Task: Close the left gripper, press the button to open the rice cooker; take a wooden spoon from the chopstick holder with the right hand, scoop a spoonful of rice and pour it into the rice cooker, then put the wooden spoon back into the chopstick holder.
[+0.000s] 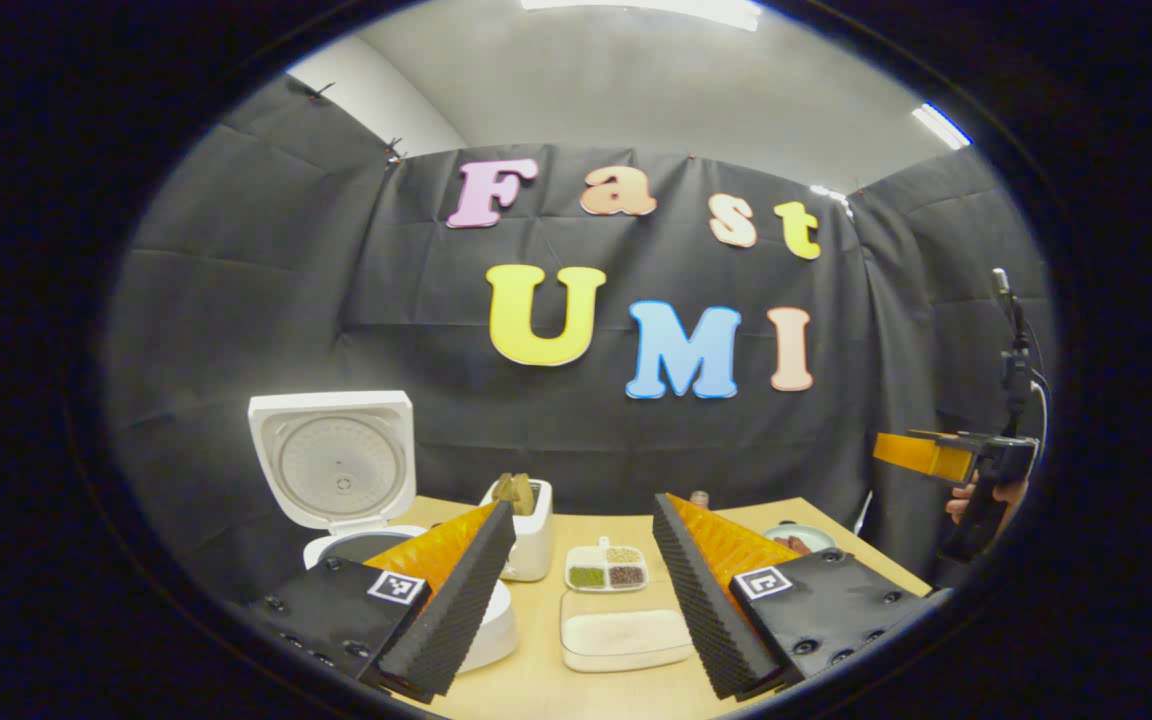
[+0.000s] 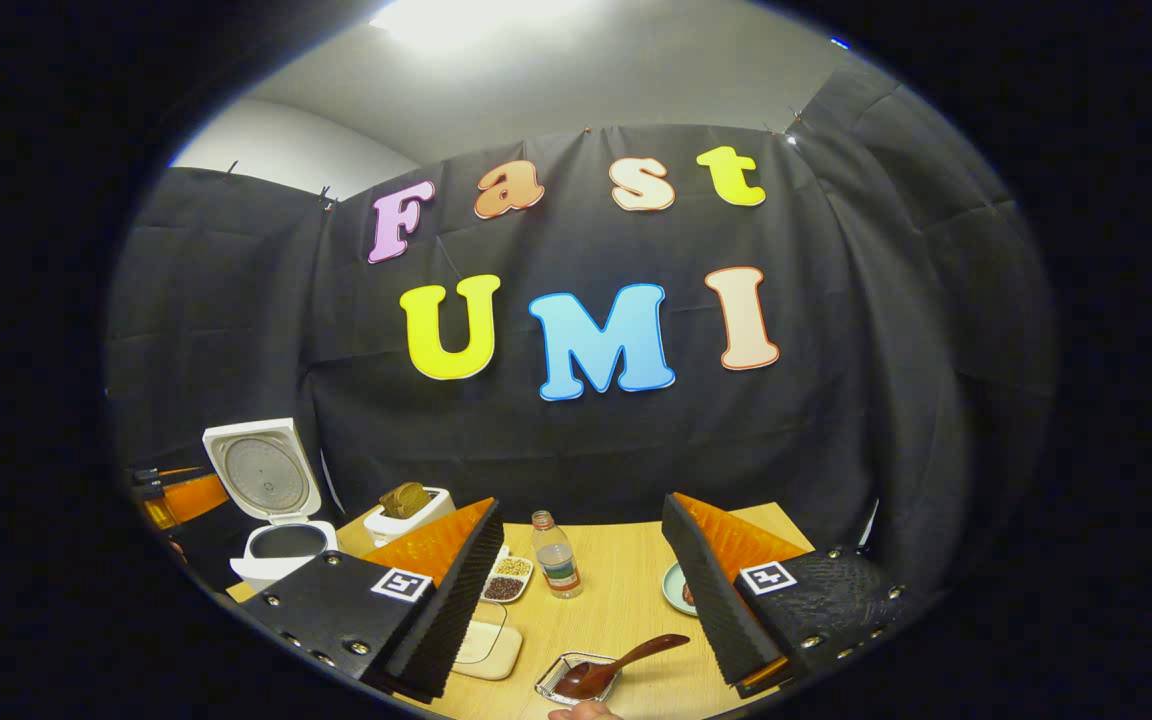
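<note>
With the cooker (image 2: 271, 500) lid up, both grippers' jaws stand apart and empty, and the spoon (image 2: 618, 664), light, stiff and likely slick, lies bowl-down in a small tray (image 2: 554, 683) on the counter (image 2: 626, 590), best pinched mid-handle.

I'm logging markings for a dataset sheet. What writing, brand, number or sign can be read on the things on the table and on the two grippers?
No word or number is readable.
Bottle: it has a label, too small to read.
Rice cooker: no writing can be made out.
Left gripper: square black-and-white coded tags, patterns, not text.
Right gripper: the same kind of tags.
</note>
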{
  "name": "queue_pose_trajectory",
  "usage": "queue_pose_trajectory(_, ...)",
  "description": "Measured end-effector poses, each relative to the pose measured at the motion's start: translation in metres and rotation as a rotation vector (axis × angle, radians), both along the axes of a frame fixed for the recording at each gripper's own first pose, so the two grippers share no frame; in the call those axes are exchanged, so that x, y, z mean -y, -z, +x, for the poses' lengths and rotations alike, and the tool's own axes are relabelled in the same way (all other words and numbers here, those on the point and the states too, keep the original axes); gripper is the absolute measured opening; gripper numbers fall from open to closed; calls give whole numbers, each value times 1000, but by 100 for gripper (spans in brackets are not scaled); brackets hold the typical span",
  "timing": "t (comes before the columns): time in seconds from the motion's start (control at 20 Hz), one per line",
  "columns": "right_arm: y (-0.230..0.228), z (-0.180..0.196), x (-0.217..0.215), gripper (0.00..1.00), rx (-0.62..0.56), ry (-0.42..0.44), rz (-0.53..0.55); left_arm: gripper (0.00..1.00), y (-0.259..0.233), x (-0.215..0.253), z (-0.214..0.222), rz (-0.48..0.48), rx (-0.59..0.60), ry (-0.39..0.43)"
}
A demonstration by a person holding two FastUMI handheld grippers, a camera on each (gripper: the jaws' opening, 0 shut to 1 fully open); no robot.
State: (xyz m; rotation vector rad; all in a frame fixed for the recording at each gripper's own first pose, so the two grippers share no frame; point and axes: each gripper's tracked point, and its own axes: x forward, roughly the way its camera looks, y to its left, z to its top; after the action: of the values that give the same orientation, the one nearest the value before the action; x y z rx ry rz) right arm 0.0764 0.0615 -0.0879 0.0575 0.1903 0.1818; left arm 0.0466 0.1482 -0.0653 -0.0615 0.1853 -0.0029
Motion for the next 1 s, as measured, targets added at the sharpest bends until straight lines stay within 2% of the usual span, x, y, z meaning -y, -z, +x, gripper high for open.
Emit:
queue_pose_trajectory(0.35,-2,3,-12,96,19,-8,-58,96,-37,-131,62,26,12,-163)
queue_pose_trajectory(0.4,-1,5,-13,96,18,-5,-67,94,-38,-147,72,22,3,-187)
queue_pose_trajectory(0.45,1,5,-12,96,15,-1,-76,97,-39,-165,83,11,-9,-211)
queue_pose_trajectory(0.7,12,8,-3,96,-10,32,-91,97,-48,-239,137,-15,-32,-336)
queue_pose_trajectory(1.0,17,10,19,96,-23,110,-94,97,-44,-294,191,-23,-57,-429)
